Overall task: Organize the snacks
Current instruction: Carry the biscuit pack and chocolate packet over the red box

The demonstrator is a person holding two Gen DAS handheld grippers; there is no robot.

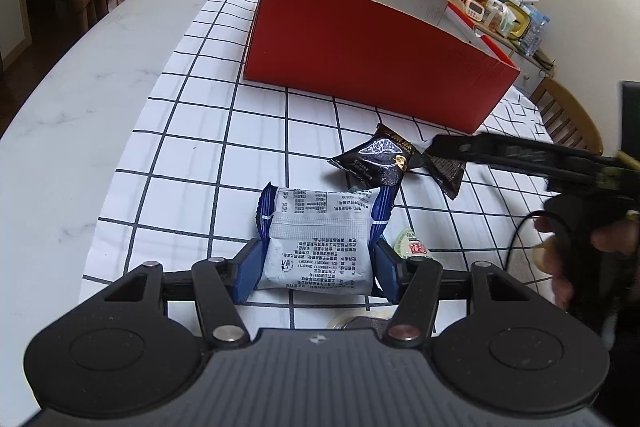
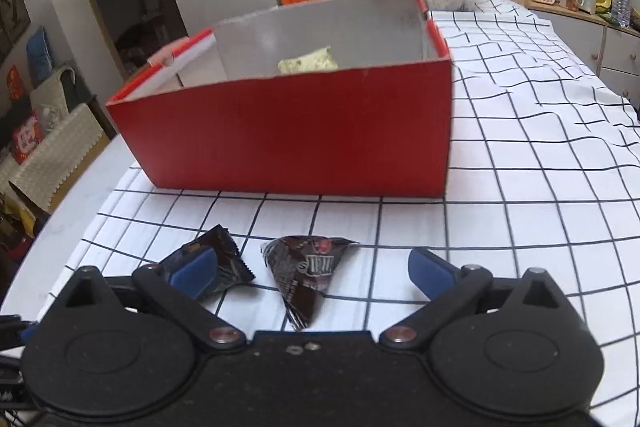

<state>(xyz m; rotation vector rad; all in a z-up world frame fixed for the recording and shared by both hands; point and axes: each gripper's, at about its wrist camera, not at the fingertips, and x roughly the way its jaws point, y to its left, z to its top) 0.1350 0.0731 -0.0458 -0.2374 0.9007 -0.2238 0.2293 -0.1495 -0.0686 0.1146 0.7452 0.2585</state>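
Our left gripper [image 1: 318,267] stands clamped on the white-and-blue snack packet [image 1: 320,239], its long axis running away from us toward the red box [image 1: 372,55], which lies ahead and slightly right. Our right gripper [image 2: 312,273] stands wide apart, gripping nothing; the triangular dark packet [image 2: 306,275] lies on the checked cloth [image 2: 520,187] between its jaws, tip toward us. A second dark packet [image 2: 224,259] sits just under its left finger. One pale snack [image 2: 308,61] already lies inside the box.
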